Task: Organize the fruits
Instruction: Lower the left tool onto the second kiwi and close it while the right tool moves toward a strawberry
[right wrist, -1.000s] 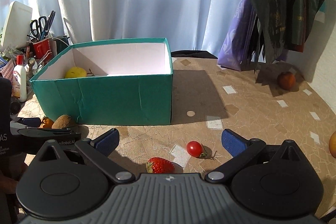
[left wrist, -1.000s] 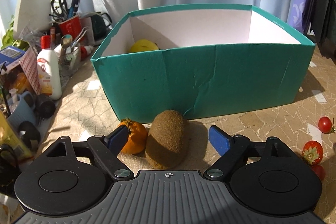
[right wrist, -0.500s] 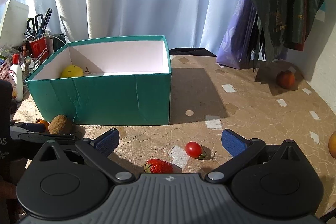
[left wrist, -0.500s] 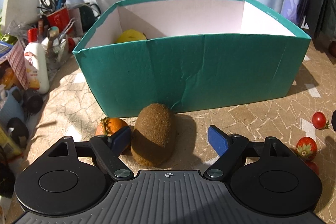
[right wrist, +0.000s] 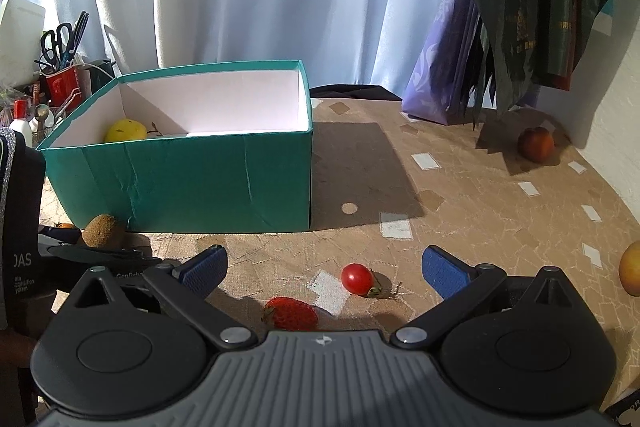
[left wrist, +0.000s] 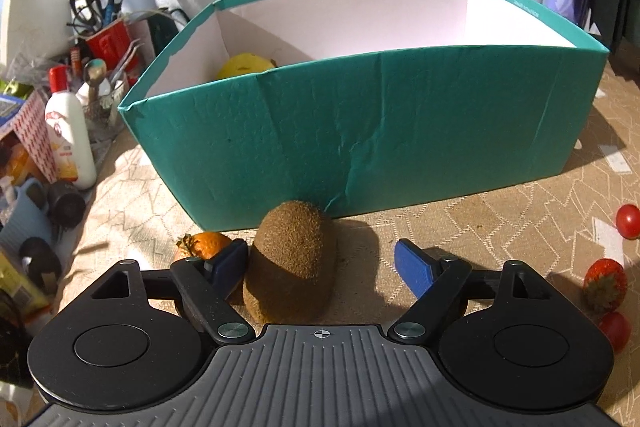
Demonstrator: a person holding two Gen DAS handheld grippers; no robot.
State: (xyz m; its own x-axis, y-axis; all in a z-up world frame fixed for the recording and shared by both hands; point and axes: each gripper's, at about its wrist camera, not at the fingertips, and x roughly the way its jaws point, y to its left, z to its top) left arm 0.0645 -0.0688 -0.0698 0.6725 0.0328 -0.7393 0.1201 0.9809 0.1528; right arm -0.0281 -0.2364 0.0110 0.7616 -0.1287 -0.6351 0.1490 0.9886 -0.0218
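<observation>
Left wrist view, near to far. Left claw (left wrist: 322, 265) released, jaws wide. Kiwi (left wrist: 292, 261) lies on the desk (left wrist: 460, 223) between them, low centre of frame; the frame-left pad (left wrist: 228, 263) sits against its side, the frame-right pad stands clear. Small orange fruit (left wrist: 204, 243) just behind the frame-left pad. Strawberry (left wrist: 604, 285) and tomato (left wrist: 628, 221) at the right edge. Beyond the kiwi, the teal box (left wrist: 360, 131) fills mid-frame; kiwi's far end is at its front wall. Yellow fruit (left wrist: 244, 65) inside, left back corner. Clutter upper left: bottle (left wrist: 70, 131), red cup (left wrist: 108, 41) with scissors.

Right wrist view. Right claw (right wrist: 324, 271) released, nothing gripped. Strawberry (right wrist: 290, 313) and tomato (right wrist: 357, 278) lie on the desk between its jaws, untouched. Box (right wrist: 180, 175) mid-left. Two round fruits far right: one (right wrist: 536, 143) in shadow below the hanging bags, one (right wrist: 631, 267) at the edge.
</observation>
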